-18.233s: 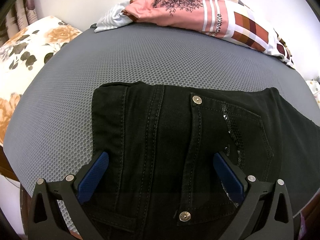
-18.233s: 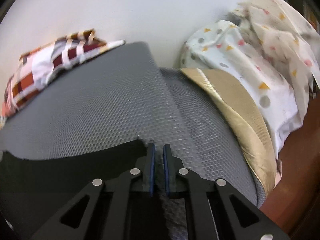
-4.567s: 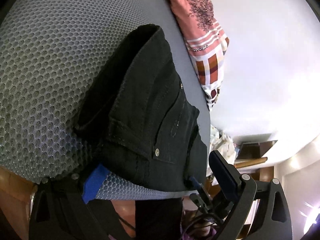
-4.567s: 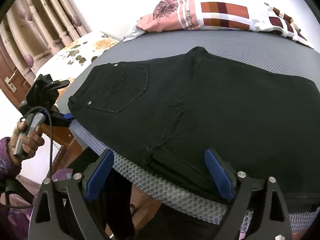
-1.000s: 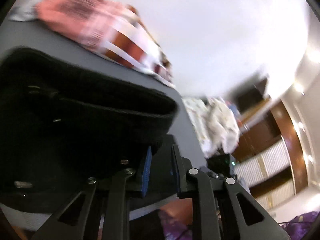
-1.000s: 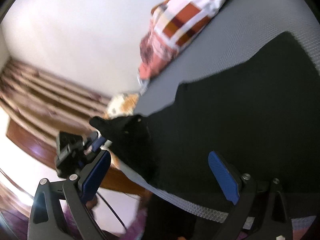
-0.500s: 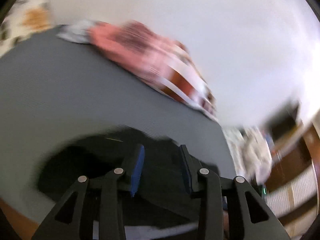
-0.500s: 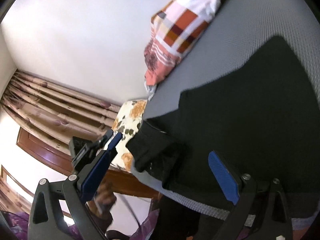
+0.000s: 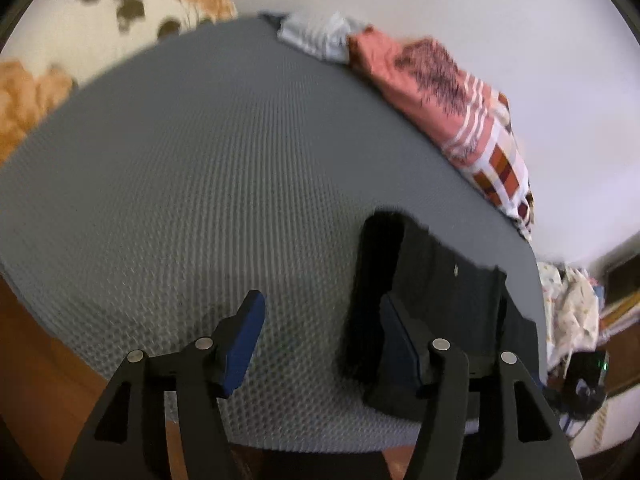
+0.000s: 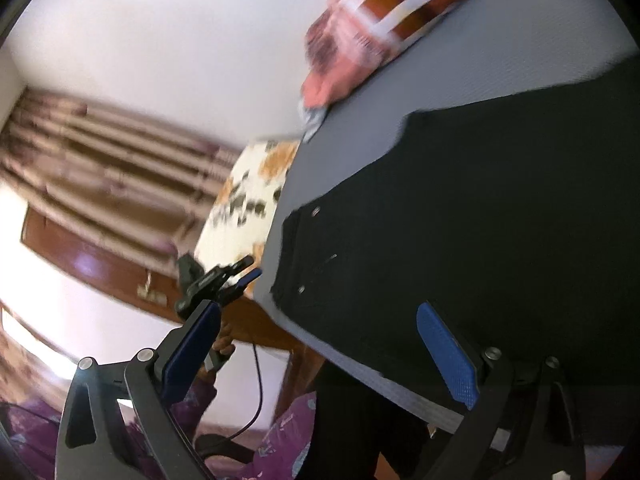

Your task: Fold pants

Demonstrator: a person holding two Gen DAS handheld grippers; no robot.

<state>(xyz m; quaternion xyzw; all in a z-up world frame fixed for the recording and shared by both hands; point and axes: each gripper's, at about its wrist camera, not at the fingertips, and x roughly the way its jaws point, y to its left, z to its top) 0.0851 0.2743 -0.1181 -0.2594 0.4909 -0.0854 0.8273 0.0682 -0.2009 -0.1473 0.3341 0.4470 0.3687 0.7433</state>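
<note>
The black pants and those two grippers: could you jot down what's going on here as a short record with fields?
Garment: black denim pants, lying on the grey mesh mattress, part hanging over its near edge
Left gripper: open, holding nothing, at the pants' edge
Right gripper: open, holding nothing, at the mattress edge
Behind: pink and checked cloth by the white wall
Side: floral pillow
Picture: blurred
</note>
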